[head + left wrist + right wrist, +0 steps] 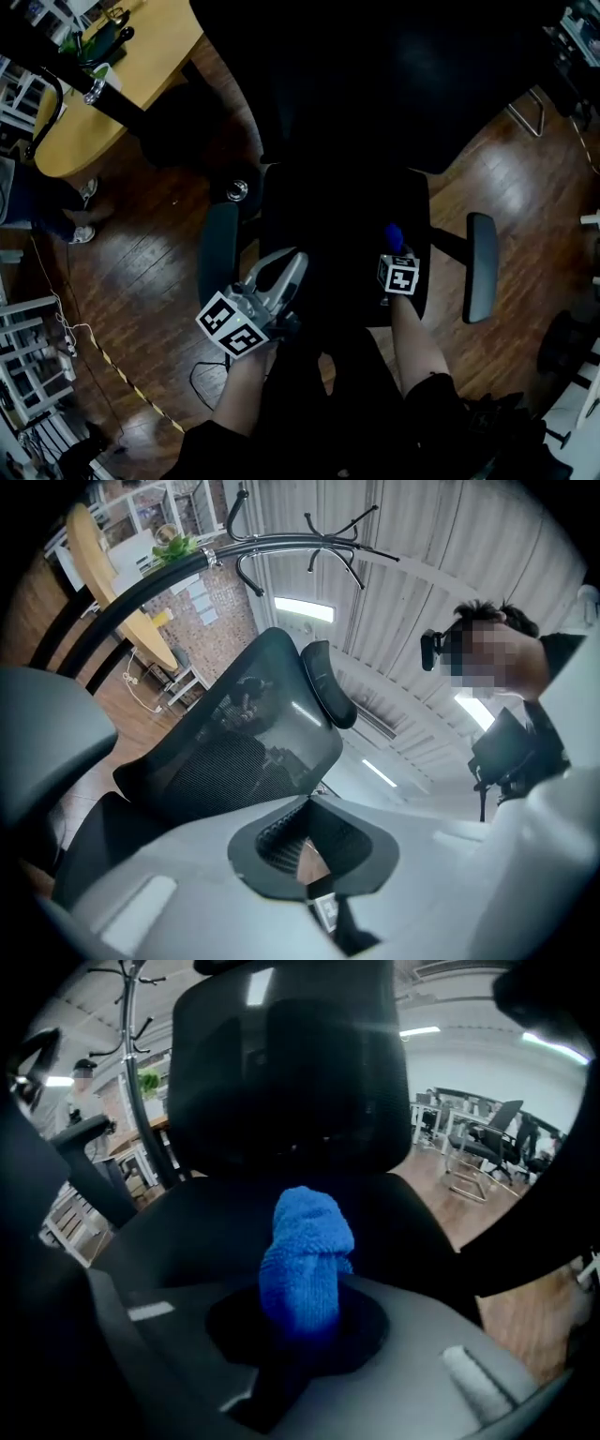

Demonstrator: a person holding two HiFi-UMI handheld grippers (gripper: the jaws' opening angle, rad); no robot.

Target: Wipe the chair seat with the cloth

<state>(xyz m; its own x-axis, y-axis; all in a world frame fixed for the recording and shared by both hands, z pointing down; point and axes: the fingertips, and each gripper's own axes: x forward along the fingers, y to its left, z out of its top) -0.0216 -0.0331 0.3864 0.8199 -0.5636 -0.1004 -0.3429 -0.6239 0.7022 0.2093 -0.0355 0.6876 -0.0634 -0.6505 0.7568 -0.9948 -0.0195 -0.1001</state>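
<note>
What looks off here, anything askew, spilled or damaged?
Nothing looks damaged or spilled. One oddity: the blue cloth is bunched into an upright wad in the right gripper instead of lying flat against the chair seat. The left gripper holds nothing, near the seat's left edge.

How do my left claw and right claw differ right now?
The right claw grips a blue cloth; the left claw is shut on nothing. The right claw points across the chair seat at the backrest; the left claw tilts upward, toward the ceiling. Both carry a marker cube and face the backrest.
</note>
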